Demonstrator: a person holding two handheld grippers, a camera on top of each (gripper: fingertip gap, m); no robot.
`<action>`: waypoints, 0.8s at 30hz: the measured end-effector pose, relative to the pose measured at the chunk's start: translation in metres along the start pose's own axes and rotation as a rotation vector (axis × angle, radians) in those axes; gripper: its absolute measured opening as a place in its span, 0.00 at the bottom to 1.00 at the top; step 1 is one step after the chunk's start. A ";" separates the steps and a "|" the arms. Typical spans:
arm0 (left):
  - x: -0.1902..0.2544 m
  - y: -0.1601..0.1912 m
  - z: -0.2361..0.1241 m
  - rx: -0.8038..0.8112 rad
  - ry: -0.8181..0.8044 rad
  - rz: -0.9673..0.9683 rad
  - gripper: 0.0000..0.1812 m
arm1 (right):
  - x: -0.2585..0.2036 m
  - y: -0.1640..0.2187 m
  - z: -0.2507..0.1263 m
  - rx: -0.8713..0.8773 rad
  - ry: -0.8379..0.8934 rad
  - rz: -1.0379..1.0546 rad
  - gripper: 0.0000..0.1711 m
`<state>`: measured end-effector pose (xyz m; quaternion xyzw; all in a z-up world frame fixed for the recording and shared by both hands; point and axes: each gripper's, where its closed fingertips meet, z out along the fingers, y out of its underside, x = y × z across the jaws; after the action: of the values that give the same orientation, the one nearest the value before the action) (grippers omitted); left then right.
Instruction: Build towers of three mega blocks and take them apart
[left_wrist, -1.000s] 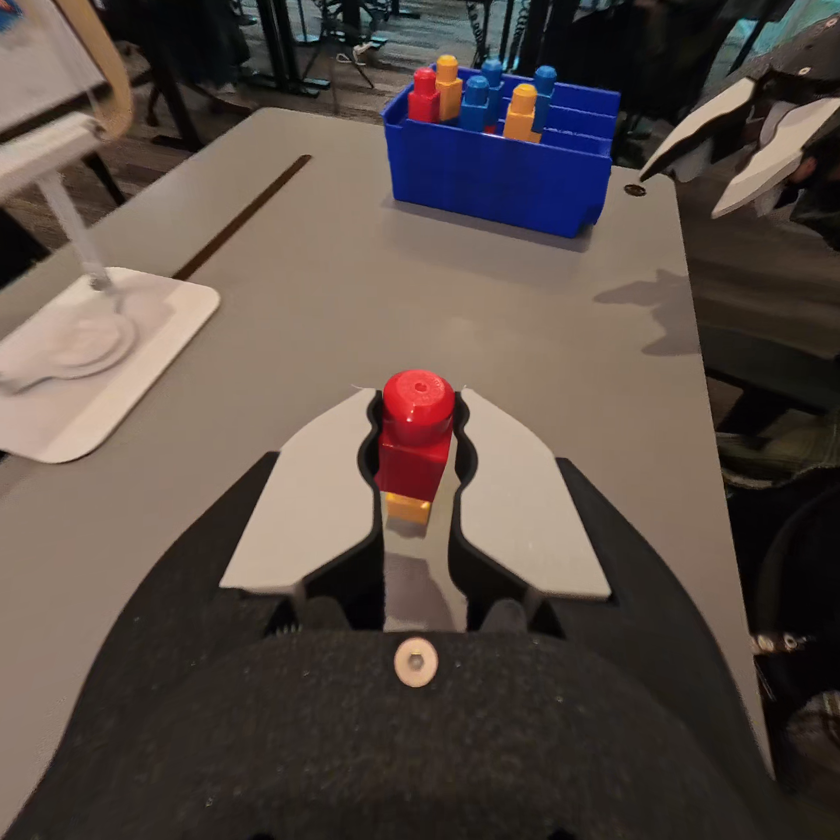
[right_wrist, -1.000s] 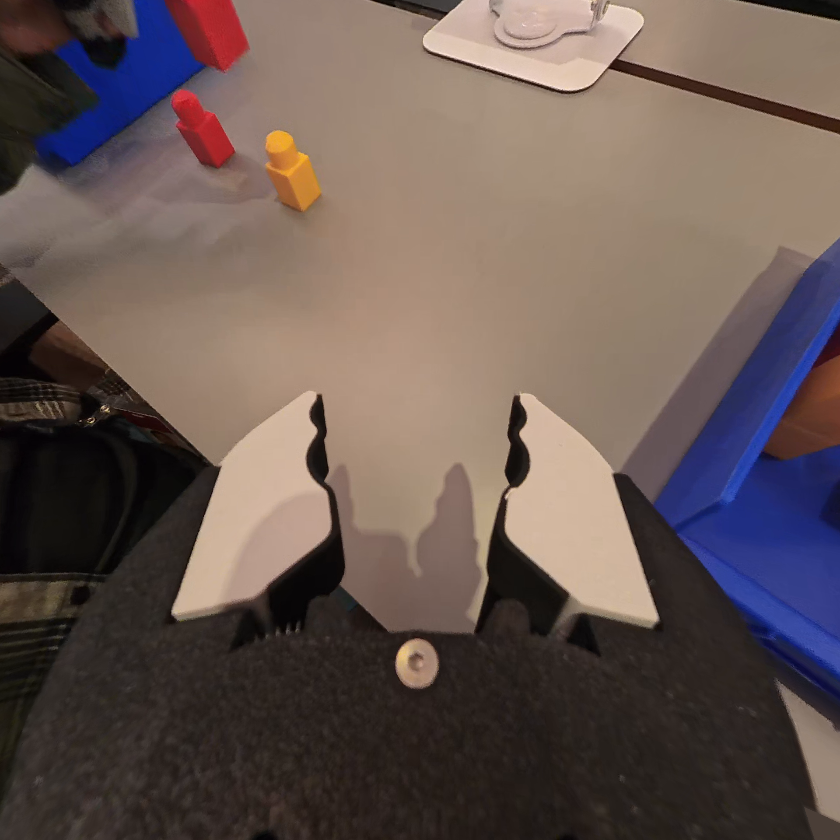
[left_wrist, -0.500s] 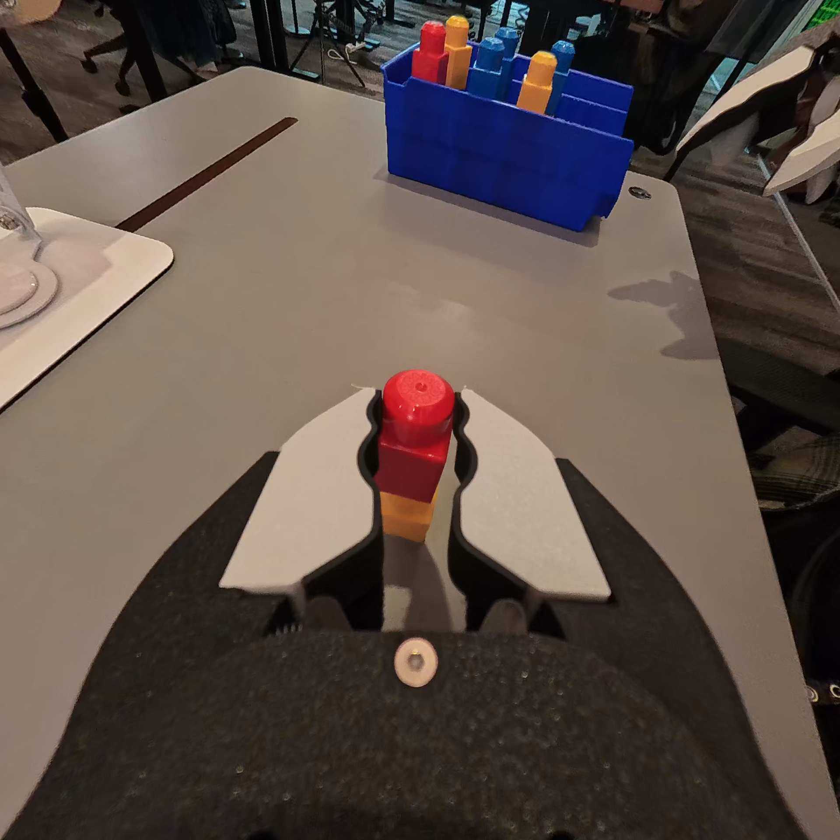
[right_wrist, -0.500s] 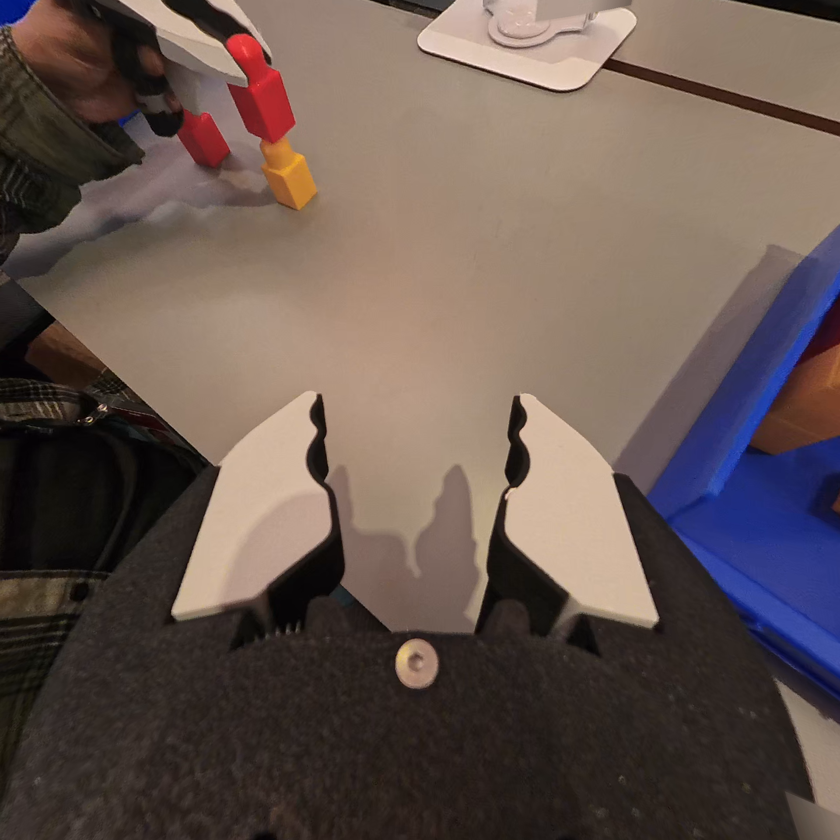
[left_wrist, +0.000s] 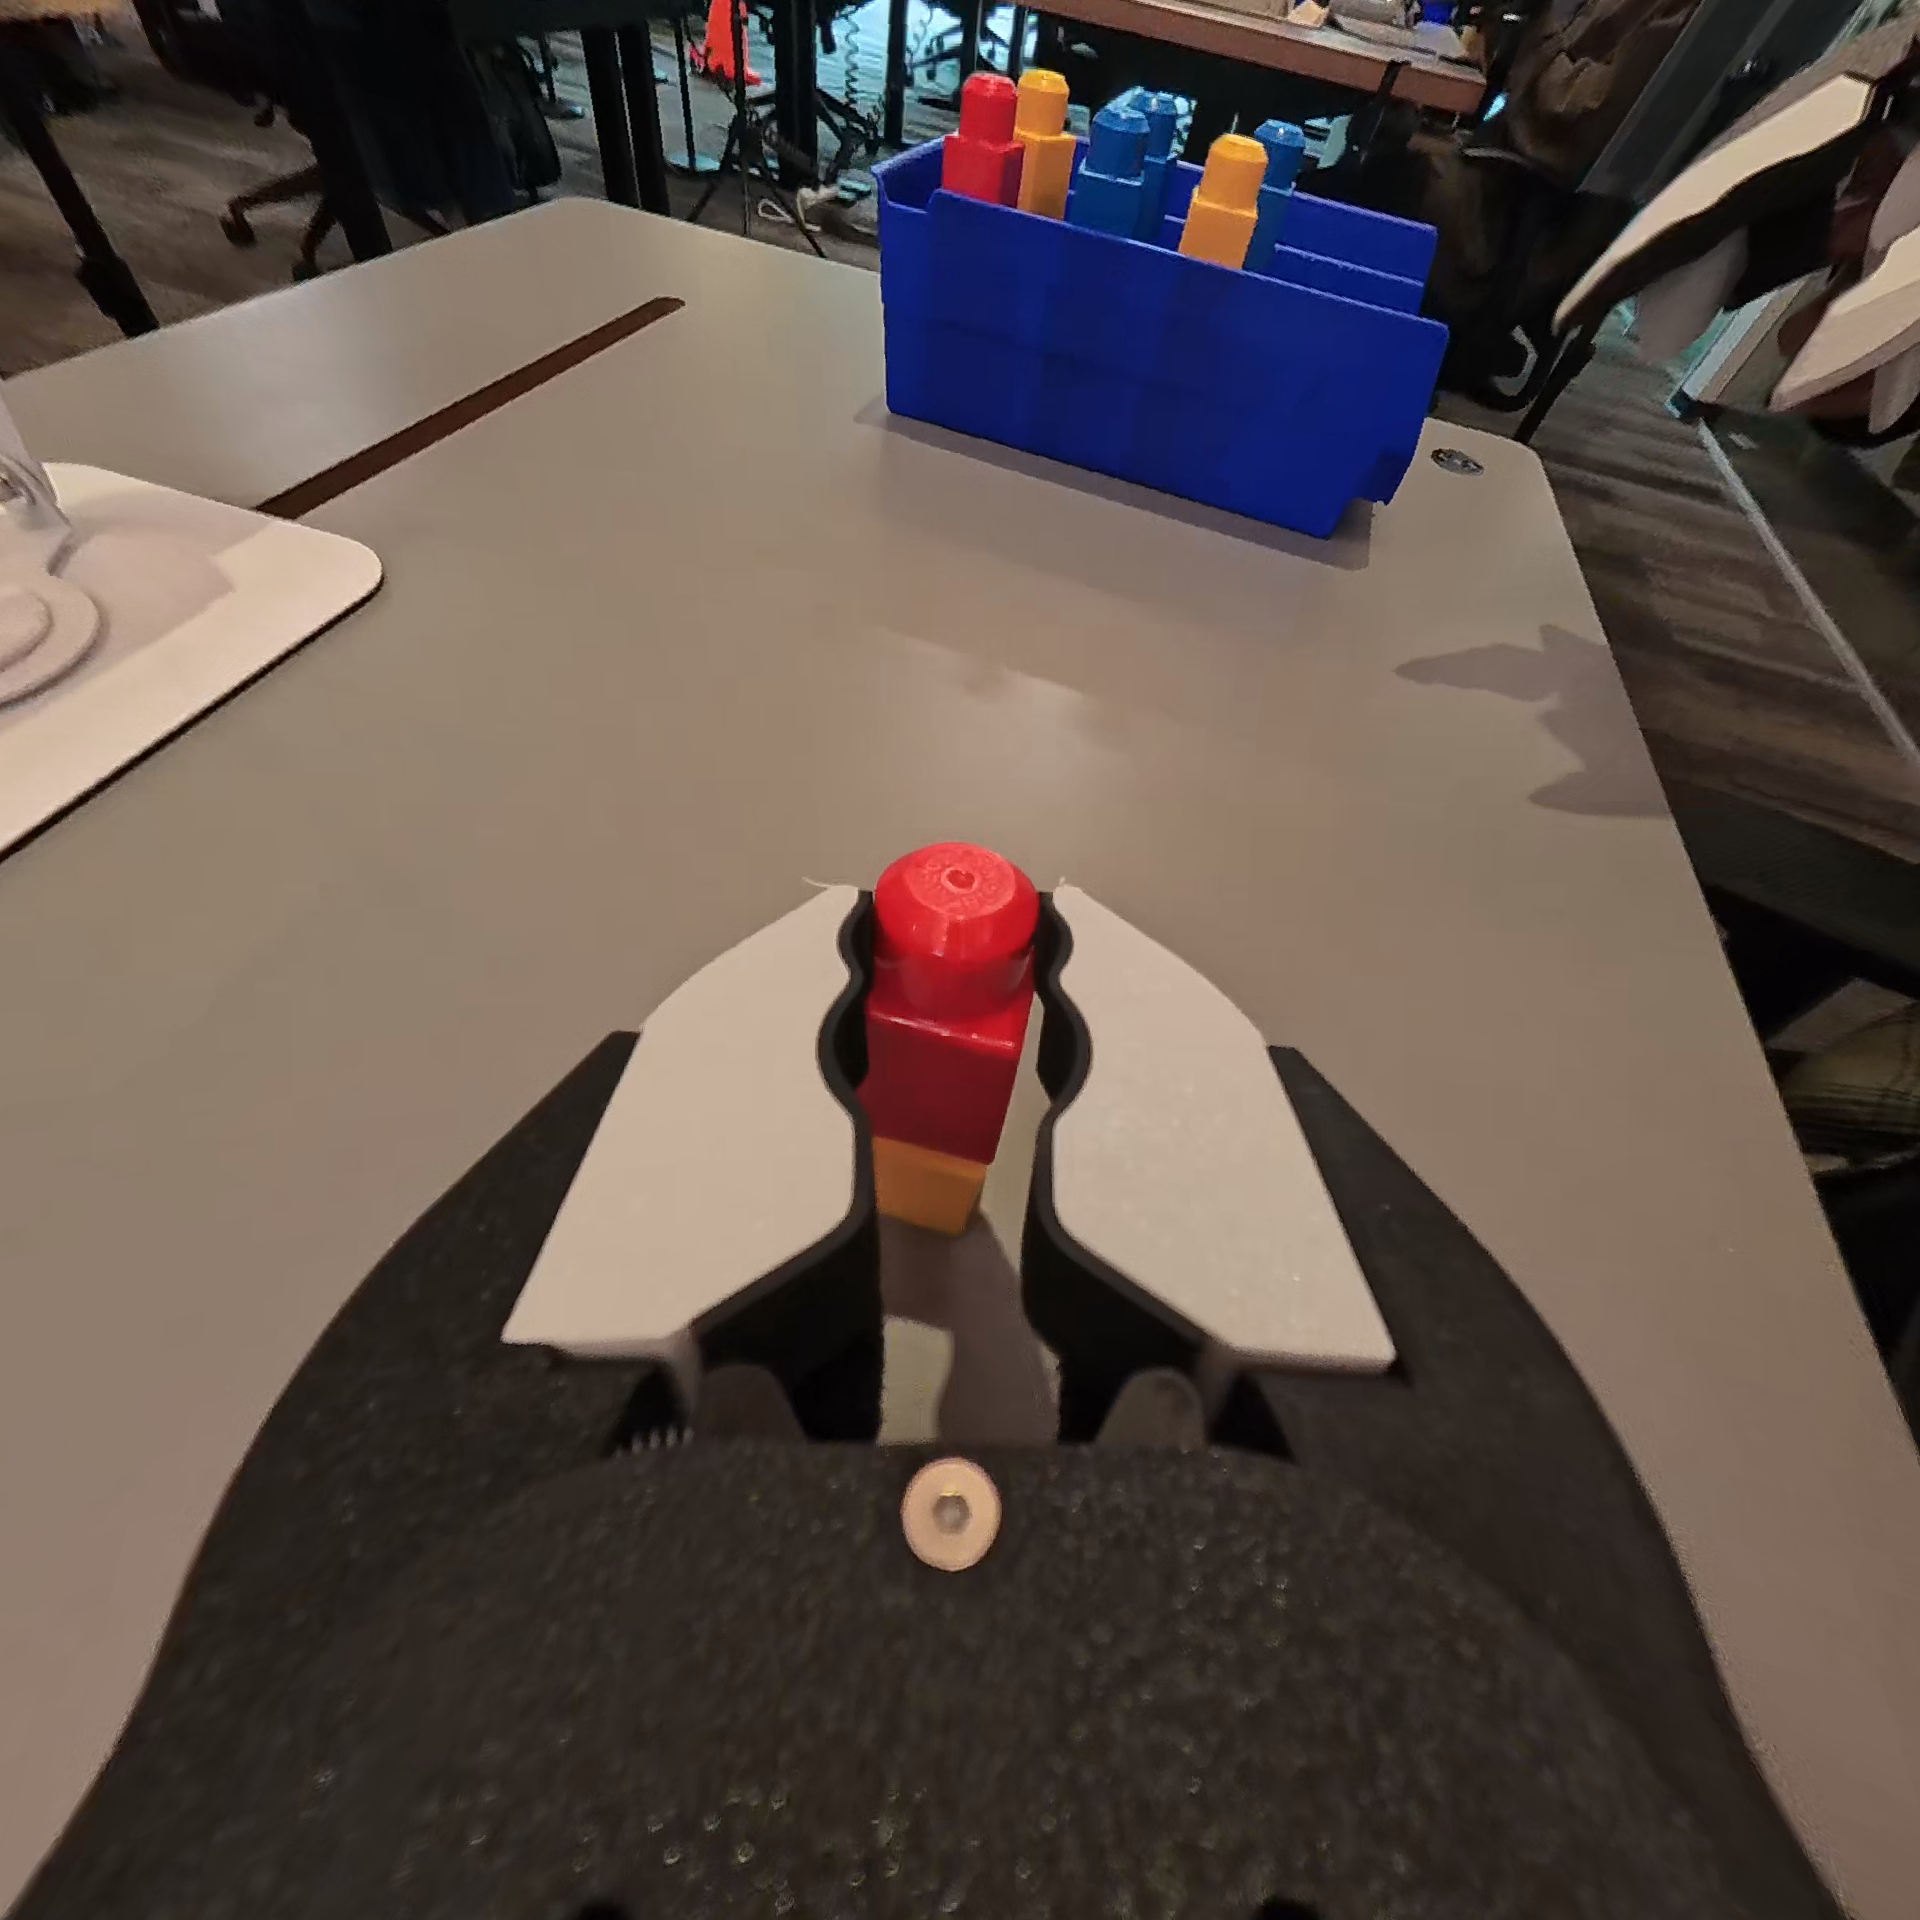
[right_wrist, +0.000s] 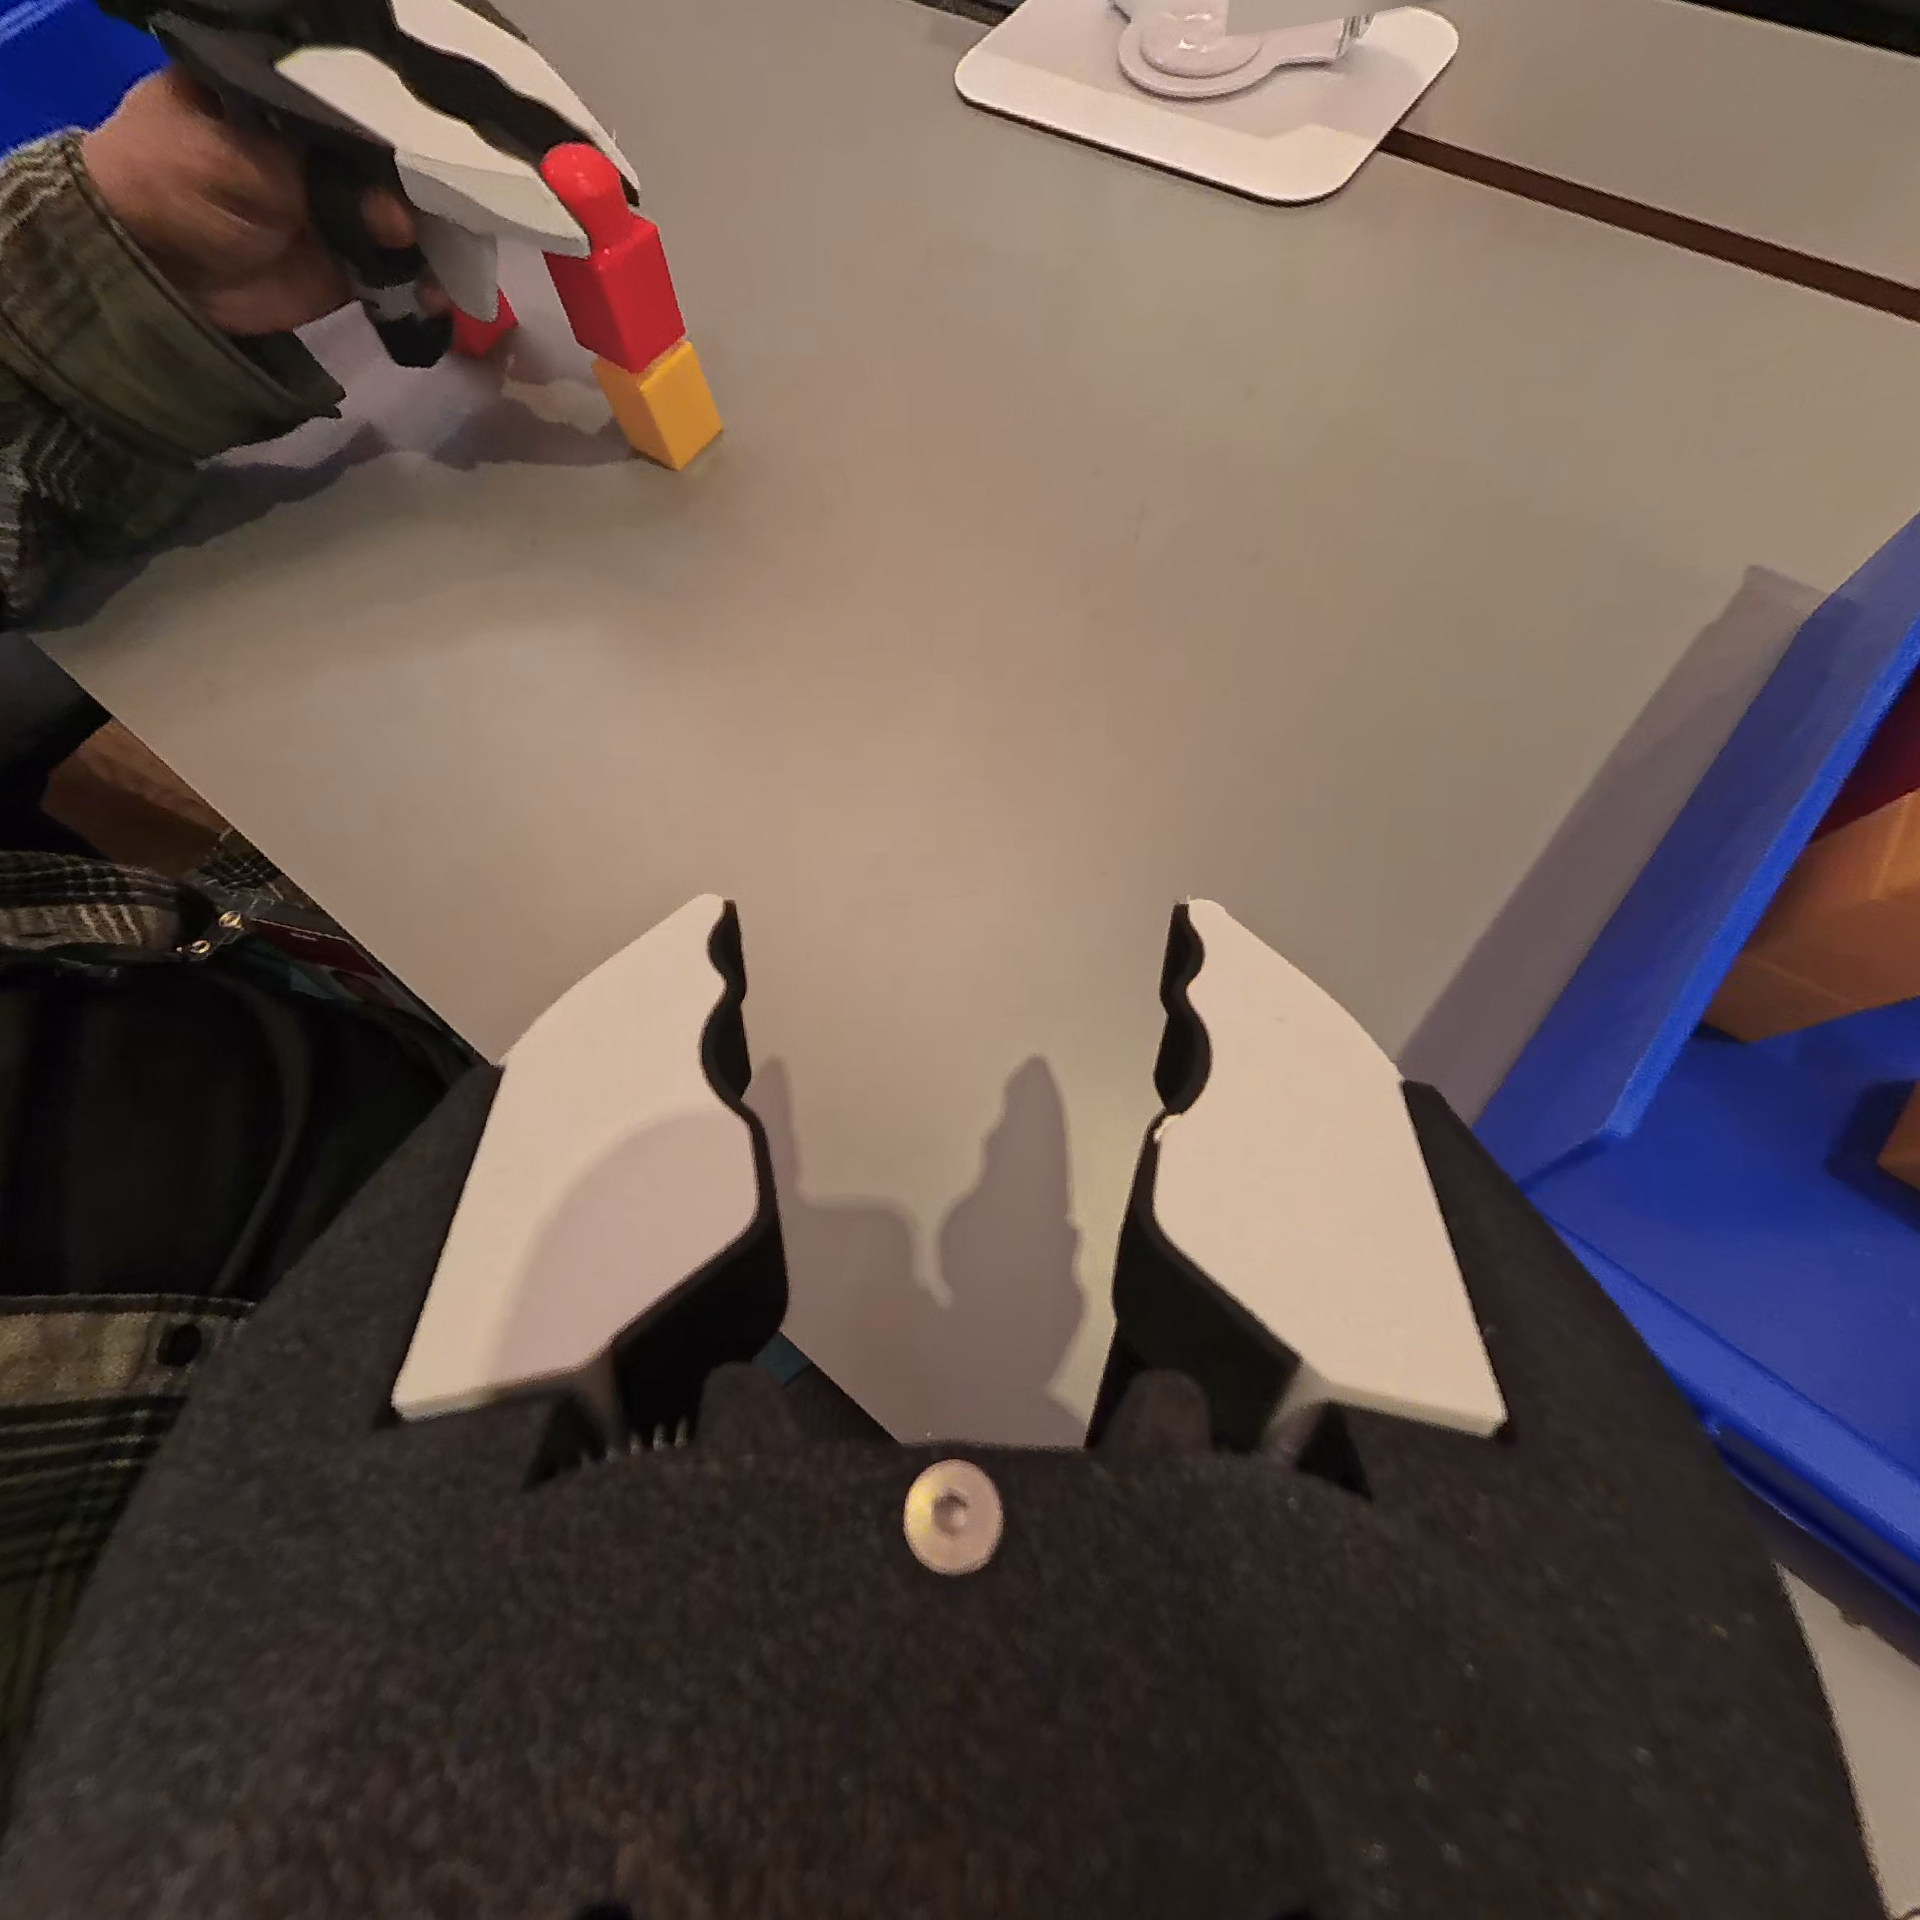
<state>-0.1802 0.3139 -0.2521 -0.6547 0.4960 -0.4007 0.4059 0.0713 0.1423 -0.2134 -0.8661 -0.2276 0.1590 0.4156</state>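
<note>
Left tongs (left_wrist: 956, 935) clamped on red block (left_wrist: 940, 1049) atop yellow block (left_wrist: 923, 1195)

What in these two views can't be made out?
- Second red block: right wrist view, mostly hidden behind the left claw.
- Yellow block stud: both views, covered by the red block.
- Blue bin contents: right wrist view, cut off by the right edge.

The left gripper (left_wrist: 954, 940) is clamping its two fingers around a red block's stud, gripped by a hand (right_wrist: 223, 223) in a plaid sleeve. The right gripper (right_wrist: 956, 997) is hovering with fingers spread wide, holding nothing.
</note>
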 end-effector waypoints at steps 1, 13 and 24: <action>0.000 0.001 0.000 0.005 -0.005 0.018 0.16 | 0.000 0.000 0.000 0.000 0.000 0.001 0.45; 0.000 0.009 -0.003 -0.029 -0.015 0.002 0.16 | 0.000 0.002 0.004 -0.017 -0.006 -0.001 0.45; 0.001 0.009 -0.003 -0.135 0.017 0.049 0.16 | -0.001 0.001 -0.003 0.002 -0.001 -0.005 0.44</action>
<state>-0.1860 0.3106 -0.2596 -0.6648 0.5411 -0.3620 0.3664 0.0720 0.1397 -0.2123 -0.8651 -0.2298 0.1584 0.4167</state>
